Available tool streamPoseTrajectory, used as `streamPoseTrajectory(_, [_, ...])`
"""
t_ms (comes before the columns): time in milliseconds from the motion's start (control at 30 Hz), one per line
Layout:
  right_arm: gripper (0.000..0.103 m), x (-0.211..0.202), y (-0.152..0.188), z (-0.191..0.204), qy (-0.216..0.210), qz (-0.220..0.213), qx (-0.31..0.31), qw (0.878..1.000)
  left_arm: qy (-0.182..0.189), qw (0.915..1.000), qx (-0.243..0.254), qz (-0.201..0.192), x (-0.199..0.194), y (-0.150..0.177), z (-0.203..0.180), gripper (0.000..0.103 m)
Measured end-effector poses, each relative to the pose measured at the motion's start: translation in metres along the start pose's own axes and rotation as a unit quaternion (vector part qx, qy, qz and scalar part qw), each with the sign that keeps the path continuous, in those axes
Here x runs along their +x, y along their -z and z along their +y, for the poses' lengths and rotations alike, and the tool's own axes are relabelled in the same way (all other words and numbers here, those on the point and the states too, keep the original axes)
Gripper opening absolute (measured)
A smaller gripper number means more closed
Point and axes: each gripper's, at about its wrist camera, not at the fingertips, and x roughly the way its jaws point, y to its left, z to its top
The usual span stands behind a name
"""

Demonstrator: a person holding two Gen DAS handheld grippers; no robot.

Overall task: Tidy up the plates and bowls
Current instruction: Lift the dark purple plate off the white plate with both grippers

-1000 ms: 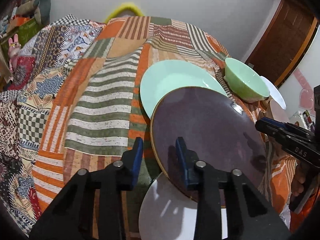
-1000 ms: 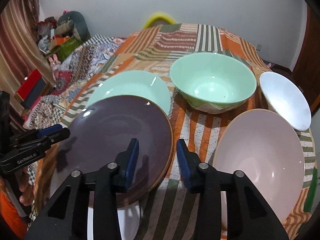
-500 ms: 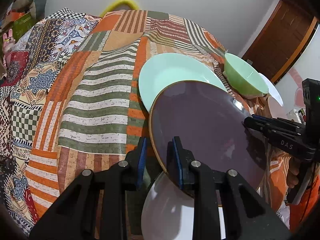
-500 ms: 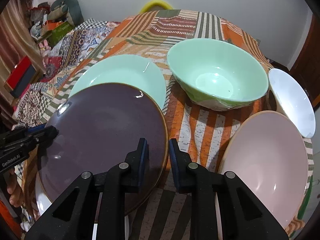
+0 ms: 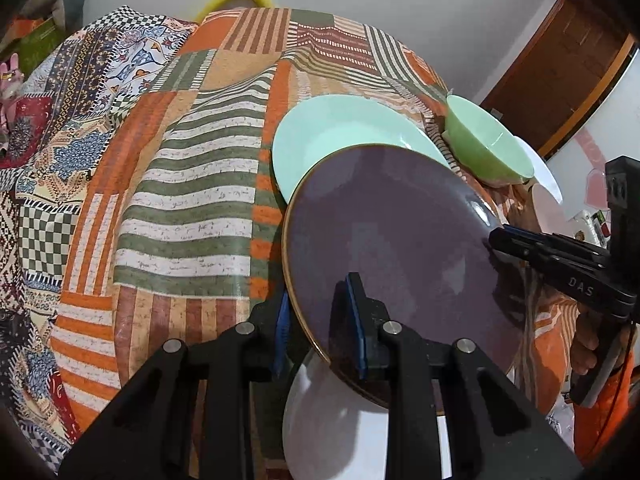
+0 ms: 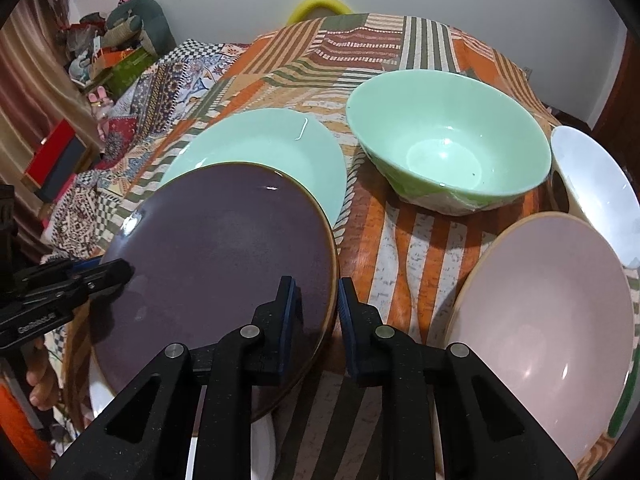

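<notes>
1. Left wrist view: the left hand-held gripper (image 5: 320, 320) is clamped on the near-left rim of the purple plate (image 5: 400, 240), one blue pad under the rim and one on the top face
2. Right wrist view: the right hand-held gripper (image 6: 318, 308) grips the opposite rim of the same purple plate (image 6: 216, 256); its jaws have just been closing, and the rim sits between the pads
3. That plate is tilted, held over a white plate (image 5: 332, 424) that lies beneath its near edge, and it overlaps the near side of a mint plate (image 6: 272, 140) on the patchwork cloth (image 5: 192, 208) of the desk
4. A green bowl (image 6: 448, 152) stands upright beside the mint plate and holds nothing
5. A pink bowl (image 6: 548, 300) sits nearest on the right, also with nothing inside, and a white bowl (image 6: 596, 176) stands just behind it, near the green one; its inside looks bare as far as it shows
6. Fingers (image 5: 588, 344) of the person show below the right tool in the left wrist view
</notes>
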Motion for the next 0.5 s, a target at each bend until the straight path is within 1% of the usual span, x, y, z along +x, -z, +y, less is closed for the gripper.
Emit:
streamPoseTrajectory(133, [0.019,-0.005,0.006,-0.001,-0.004,-0.007,0.009,1.0,-0.004,1.0,0.0,0.006,-0.005,0.006,-0.004,0.026])
streamPoseTrajectory(267, [0.019,-0.012,0.015,-0.001,-0.012,-0.009,0.013,1.0,-0.014,0.9999,0.005,0.0,-0.015,0.013,-0.01,0.026])
streamPoseTrajectory(400, [0.019,-0.022,0.024,0.0,-0.015,-0.016,0.013,1.0,-0.006,1.0,-0.005,-0.001,-0.026,0.019,-0.013,0.026])
streamPoseTrajectory(500, [0.019,-0.029,0.029,-0.003,-0.024,-0.021,0.02,0.999,-0.012,0.9999,-0.001,-0.005,-0.034,0.025,-0.019,0.026])
